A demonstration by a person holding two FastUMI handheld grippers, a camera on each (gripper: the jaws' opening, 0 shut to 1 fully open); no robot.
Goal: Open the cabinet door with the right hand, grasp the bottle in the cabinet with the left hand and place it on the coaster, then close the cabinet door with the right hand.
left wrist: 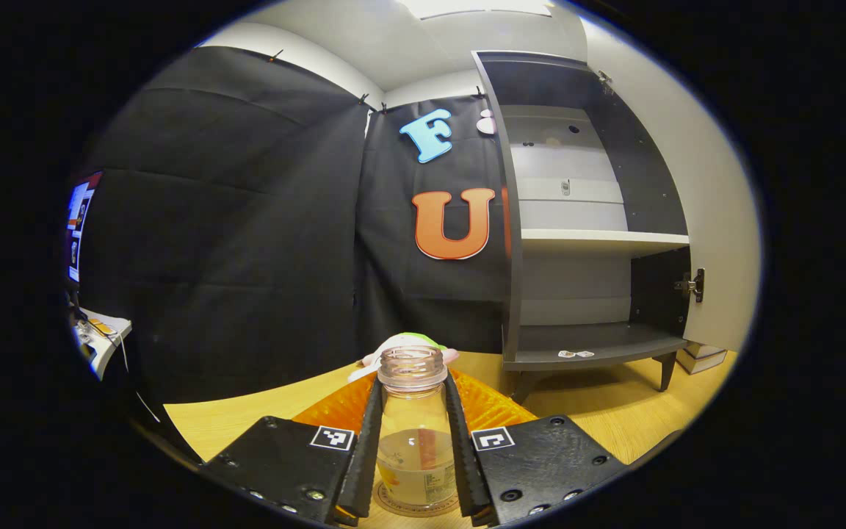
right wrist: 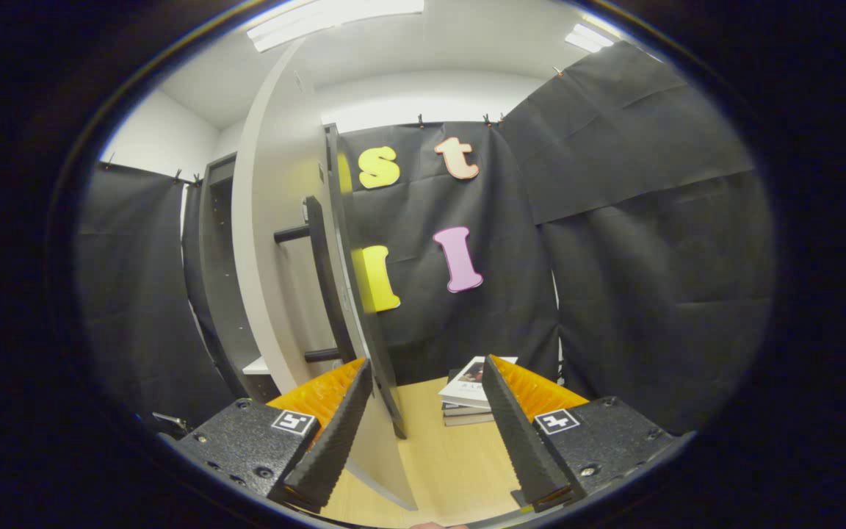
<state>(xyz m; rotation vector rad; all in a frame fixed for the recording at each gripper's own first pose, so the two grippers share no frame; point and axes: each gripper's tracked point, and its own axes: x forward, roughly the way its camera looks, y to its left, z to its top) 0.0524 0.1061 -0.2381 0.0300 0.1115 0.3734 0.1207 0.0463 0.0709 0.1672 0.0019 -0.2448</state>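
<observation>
The left hand-held gripper (left wrist: pixel 414 448) is grasping the bottle (left wrist: pixel 413 433), with one finger pressed on each side of it. The bottle has no cap and has some pale drink in the bottom. It stands upright, and its base sits on the coaster (left wrist: pixel 416 507), close to the near edge of the surface (left wrist: pixel 247 415). It looks set down, or very nearly.

The cabinet (left wrist: pixel 592 242) stands at the far right of the surface, and its shelves look bare. Its door (right wrist: pixel 276 257) is swung wide open. The right hand-held gripper (right wrist: pixel 423 426) is released, with its fingers spread apart and gripping nothing. The door's edge stands just in front of its left finger, and a long handle (right wrist: pixel 320 279) runs down the door.

What could go wrong now:
- If the left fingers open with a jerk or lift too soon, they could knock the bottle over, and the drink would spill because the top is open
- If the bottle sits half off the coaster, it may wobble
- If the right fingers miss the door and slip, the door could stay open, or swing hard and bang shut
- The books (right wrist: pixel 471 393) beside the door could get bumped
</observation>
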